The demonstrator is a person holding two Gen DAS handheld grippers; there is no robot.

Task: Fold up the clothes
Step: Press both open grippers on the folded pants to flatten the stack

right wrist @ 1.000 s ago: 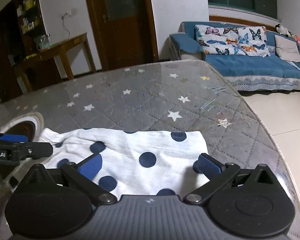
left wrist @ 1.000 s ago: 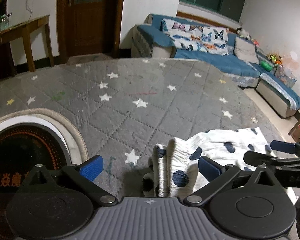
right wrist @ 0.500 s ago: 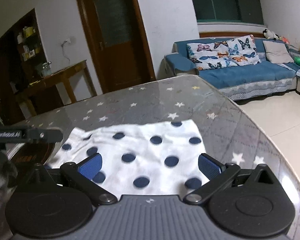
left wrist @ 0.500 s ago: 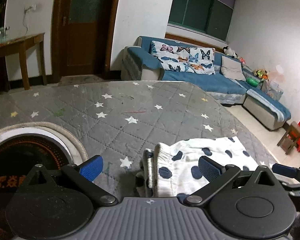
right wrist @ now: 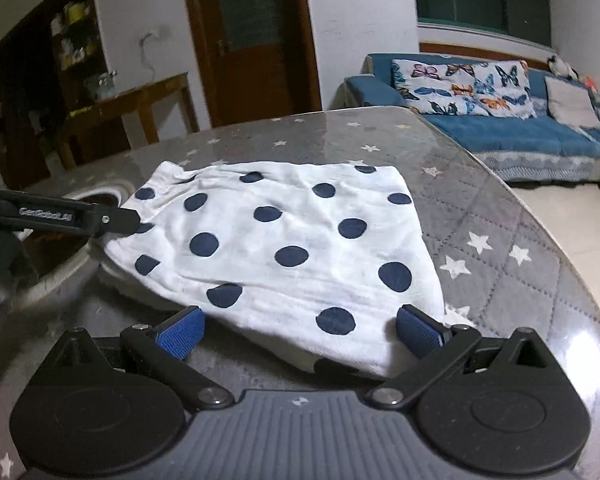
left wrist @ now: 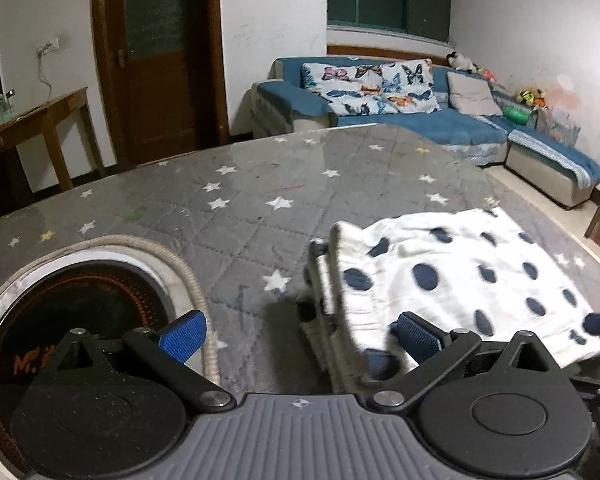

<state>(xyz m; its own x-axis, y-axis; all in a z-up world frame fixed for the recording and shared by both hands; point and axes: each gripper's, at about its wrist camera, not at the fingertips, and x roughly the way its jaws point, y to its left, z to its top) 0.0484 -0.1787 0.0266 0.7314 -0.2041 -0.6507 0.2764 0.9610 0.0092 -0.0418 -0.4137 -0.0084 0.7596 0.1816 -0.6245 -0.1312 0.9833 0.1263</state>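
A white garment with navy polka dots (right wrist: 284,240) lies folded into a flat, roughly square stack on the grey star-quilted table (right wrist: 500,216), toward its right edge and near side. Several layers show along its left side in the left wrist view (left wrist: 332,312), where the stacked folds sit one over another.

The right gripper (right wrist: 300,330) sits at the garment's near edge with its blue-padded fingers (right wrist: 178,334) spread wide apart, the cloth's hem lying between them but not pinched. The left gripper (left wrist: 300,334) is at the garment's left side, its jaws likewise wide apart; its right pad (left wrist: 418,338) overlaps the folded edge, its left pad over bare quilt. In the right wrist view the tip of the left gripper reaches the cloth's left side; whether it touches cannot be told.

Just left of the garment, a round inset burner (left wrist: 72,320) with a pale rim is sunk into the table, close beside the folded stack's left edge. Beyond the table's far edge stand a wooden door (right wrist: 256,40), a wooden side table (left wrist: 40,120), and a blue sofa (left wrist: 440,128) with butterfly cushions (right wrist: 464,88).
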